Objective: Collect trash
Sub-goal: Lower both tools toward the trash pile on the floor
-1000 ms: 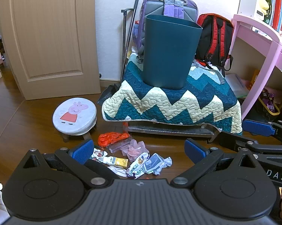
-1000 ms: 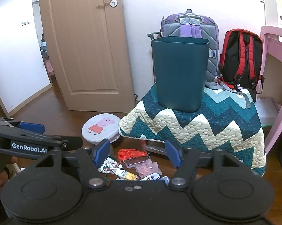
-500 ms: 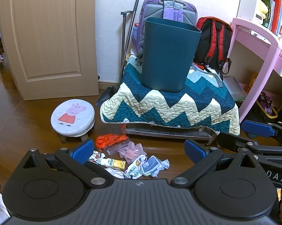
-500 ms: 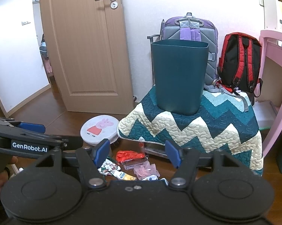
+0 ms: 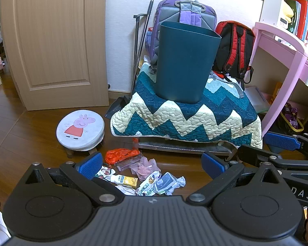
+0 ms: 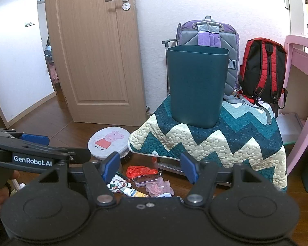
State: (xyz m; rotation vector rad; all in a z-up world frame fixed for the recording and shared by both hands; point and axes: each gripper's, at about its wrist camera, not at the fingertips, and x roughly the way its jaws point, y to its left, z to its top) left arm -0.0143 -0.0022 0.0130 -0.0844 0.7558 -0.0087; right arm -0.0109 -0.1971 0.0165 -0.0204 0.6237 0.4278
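**A:** Where's the bin (image 5: 184, 61) from where I'm looking?

**B:** I see it upright on the quilt (image 5: 186, 116), toward the front. Two backpacks stand behind the bin: one (image 5: 186, 14) straight behind, the other (image 5: 234, 47) to its right.

**A:** And the trash (image 5: 141, 172)?

**B:** On the floor, in front of the quilt's left corner. The stool (image 5: 80, 129) sits left of the quilt, the door (image 5: 51, 41) behind the stool, the desk (image 5: 281, 41) right of the quilt.
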